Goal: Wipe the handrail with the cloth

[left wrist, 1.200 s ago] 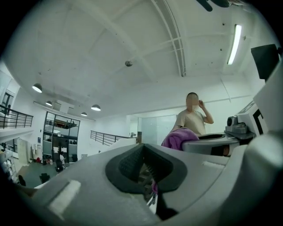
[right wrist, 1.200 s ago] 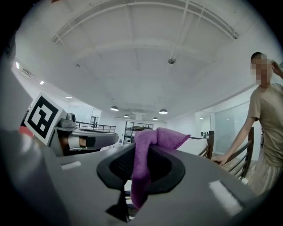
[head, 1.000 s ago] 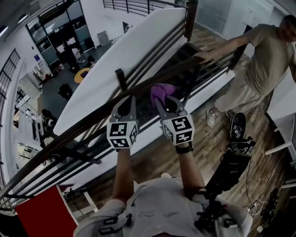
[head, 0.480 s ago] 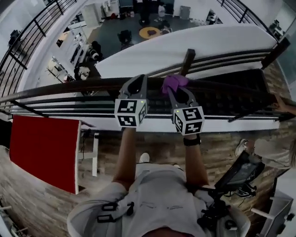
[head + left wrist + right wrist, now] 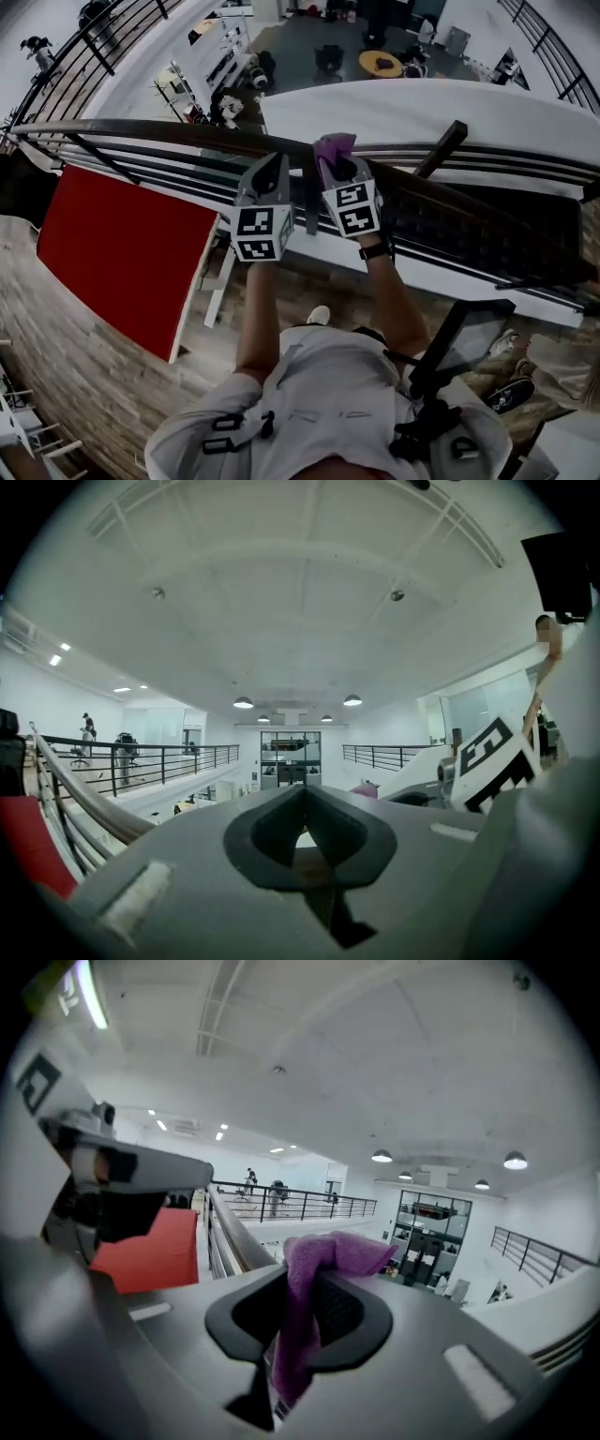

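Note:
A dark wooden handrail [image 5: 169, 133] tops a black metal balustrade that crosses the head view. My right gripper [image 5: 335, 167] is shut on a purple cloth [image 5: 333, 146], which sits at the rail's top. In the right gripper view the cloth [image 5: 314, 1283] is pinched between the jaws and droops over them, with the handrail [image 5: 230, 1225] running away to the left. My left gripper [image 5: 270, 173] is just left of the right one, beside the rail, shut with nothing in it; its closed jaws fill the left gripper view [image 5: 302, 803].
A red panel [image 5: 122, 253] leans below the railing at left. A black post [image 5: 441, 150] braces the railing at right. Beyond the rail is a drop to a lower floor [image 5: 309, 47] with furniture. A black stand [image 5: 450, 347] and another person's shoe [image 5: 511, 394] are at right.
The view has swung along the rail. Both grippers have slid left along the handrail toward the red panel, the right one still holding the cloth against it.

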### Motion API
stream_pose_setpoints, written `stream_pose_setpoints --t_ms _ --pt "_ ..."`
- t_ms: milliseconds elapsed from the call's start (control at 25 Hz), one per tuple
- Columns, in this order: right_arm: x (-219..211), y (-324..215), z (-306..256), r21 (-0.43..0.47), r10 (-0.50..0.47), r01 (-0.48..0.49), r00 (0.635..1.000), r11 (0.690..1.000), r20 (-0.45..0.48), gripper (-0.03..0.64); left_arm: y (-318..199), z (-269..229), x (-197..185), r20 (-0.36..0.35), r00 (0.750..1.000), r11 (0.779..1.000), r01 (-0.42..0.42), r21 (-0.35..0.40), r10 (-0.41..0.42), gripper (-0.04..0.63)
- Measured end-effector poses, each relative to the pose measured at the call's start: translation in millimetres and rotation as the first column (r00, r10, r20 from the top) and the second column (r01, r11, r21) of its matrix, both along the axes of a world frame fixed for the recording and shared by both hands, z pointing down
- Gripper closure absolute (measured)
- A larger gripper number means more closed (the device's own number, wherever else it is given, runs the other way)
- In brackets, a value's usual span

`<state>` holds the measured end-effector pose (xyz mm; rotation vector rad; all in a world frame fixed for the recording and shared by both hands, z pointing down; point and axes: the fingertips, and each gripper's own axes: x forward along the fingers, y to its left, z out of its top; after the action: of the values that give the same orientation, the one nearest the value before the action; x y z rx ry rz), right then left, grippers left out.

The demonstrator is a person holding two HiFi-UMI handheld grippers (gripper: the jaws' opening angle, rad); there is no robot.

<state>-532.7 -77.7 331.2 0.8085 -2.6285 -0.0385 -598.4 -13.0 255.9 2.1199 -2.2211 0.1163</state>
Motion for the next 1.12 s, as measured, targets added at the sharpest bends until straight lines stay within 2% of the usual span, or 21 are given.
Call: stream_pose_setpoints --t_ms 160,320,440,560,760,920,1120 --pt "-30.1 -21.7 30.6 0.053 -0.001 0.010 0.987 0.999 -0.162 0.557 -3.3 6.7 -15.1 -0.030 0.999 0.999 0.034 -0.035 -0.035 0.597" --pt "-34.3 -32.1 57.0 0.069 -0.036 0.061 0.946 0.996 -0.321 0.560 -16.5 13.1 -10.7 -0.037 0.999 0.998 0.017 -0.063 -0.019 0.597" --pt "-18.3 -40.0 63.6 0.054 -0.030 0.054 0.930 0.997 -0.366 0.563 -35.8 23.4 11.3 -0.039 0.999 0.996 -0.017 -0.091 0.013 0.597" --pt "3.8 -49.2 70.2 0.037 -0.022 0.039 0.925 0.999 -0.378 0.565 -53.7 28.1 38.8 -0.053 0.998 0.996 -0.032 -0.087 0.028 0.597" --pt "67.0 -68.2 84.4 0.006 0.021 -0.021 0.924 1.000 -0.382 0.566 -81.1 34.9 92.2 -0.065 0.996 0.994 -0.072 -0.082 0.066 0.597" --pt "127.8 -87.0 78.3 0.019 0.070 -0.068 0.922 0.997 -0.380 0.566 -108.2 29.2 143.6 -0.061 0.992 0.991 -0.111 -0.079 0.107 0.597" --pt "226.8 -95.5 83.4 0.037 0.161 -0.160 0.901 0.986 -0.403 0.568 -134.1 39.6 233.6 -0.047 0.976 0.970 -0.217 -0.112 0.213 0.597"
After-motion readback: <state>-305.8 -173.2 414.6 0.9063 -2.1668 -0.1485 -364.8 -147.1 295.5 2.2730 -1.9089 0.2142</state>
